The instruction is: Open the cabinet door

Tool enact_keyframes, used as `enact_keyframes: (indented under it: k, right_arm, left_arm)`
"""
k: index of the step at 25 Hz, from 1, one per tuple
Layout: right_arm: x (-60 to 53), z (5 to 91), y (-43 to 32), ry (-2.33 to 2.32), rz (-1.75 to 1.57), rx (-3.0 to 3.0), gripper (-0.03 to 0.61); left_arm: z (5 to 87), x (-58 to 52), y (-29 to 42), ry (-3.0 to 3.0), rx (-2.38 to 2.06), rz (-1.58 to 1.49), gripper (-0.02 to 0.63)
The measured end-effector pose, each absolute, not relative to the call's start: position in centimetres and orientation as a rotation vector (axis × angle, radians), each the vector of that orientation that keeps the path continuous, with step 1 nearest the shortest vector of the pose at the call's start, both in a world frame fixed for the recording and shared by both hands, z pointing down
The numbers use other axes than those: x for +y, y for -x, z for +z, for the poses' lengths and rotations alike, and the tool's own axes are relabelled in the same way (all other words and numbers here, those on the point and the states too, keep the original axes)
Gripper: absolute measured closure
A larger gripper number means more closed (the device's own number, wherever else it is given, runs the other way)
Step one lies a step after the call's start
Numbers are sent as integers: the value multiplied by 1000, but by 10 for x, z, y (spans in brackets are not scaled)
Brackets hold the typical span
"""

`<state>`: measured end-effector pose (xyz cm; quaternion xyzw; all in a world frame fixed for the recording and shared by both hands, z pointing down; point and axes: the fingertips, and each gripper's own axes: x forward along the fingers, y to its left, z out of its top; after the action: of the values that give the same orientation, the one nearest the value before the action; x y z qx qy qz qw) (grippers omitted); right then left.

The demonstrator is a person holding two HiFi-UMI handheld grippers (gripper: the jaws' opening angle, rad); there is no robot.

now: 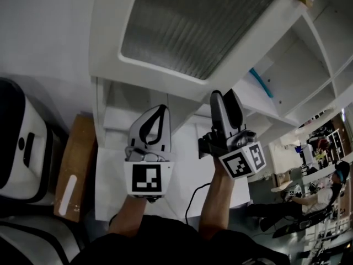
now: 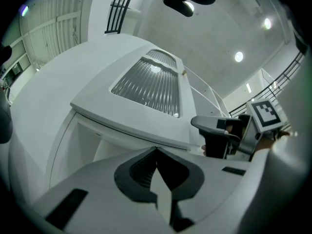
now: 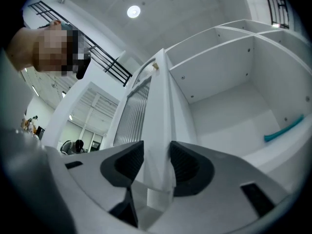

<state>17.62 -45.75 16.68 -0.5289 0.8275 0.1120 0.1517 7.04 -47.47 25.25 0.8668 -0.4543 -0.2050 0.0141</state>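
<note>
The white cabinet door [image 1: 165,48] with a ribbed glass panel [image 1: 198,26] stands swung out from the cabinet above both grippers. My right gripper [image 1: 223,95] is at the door's free edge. In the right gripper view that edge [image 3: 158,111] fills the gap of the right gripper [image 3: 156,152], and both dark pads lie against it. A small knob [image 3: 156,66] sits farther up the edge. My left gripper [image 1: 160,112] hangs just under the door's lower edge with its fingertips together and nothing between them; the left gripper [image 2: 156,150] faces the door [image 2: 146,82] from below.
Open white shelves [image 3: 229,82] lie to the right of the door, with a teal object [image 3: 285,128] on one. A brown box [image 1: 77,164] and a white appliance [image 1: 22,142] stand at the left. A black cable [image 1: 190,200] hangs below. A person [image 1: 325,192] sits far right.
</note>
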Motion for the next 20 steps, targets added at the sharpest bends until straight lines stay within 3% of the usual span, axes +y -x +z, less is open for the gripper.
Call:
enact_keyframes:
  k: [3,20]
  right_arm:
    - [-444,167,-178,1484,329,2358,448]
    - [-394,167,-163,1461,323,2384,476]
  left_arm:
    - [250,-470,-70,-2715,-1422,-638,600]
    - [221,-413,-82,-2811,-1381,-672,601]
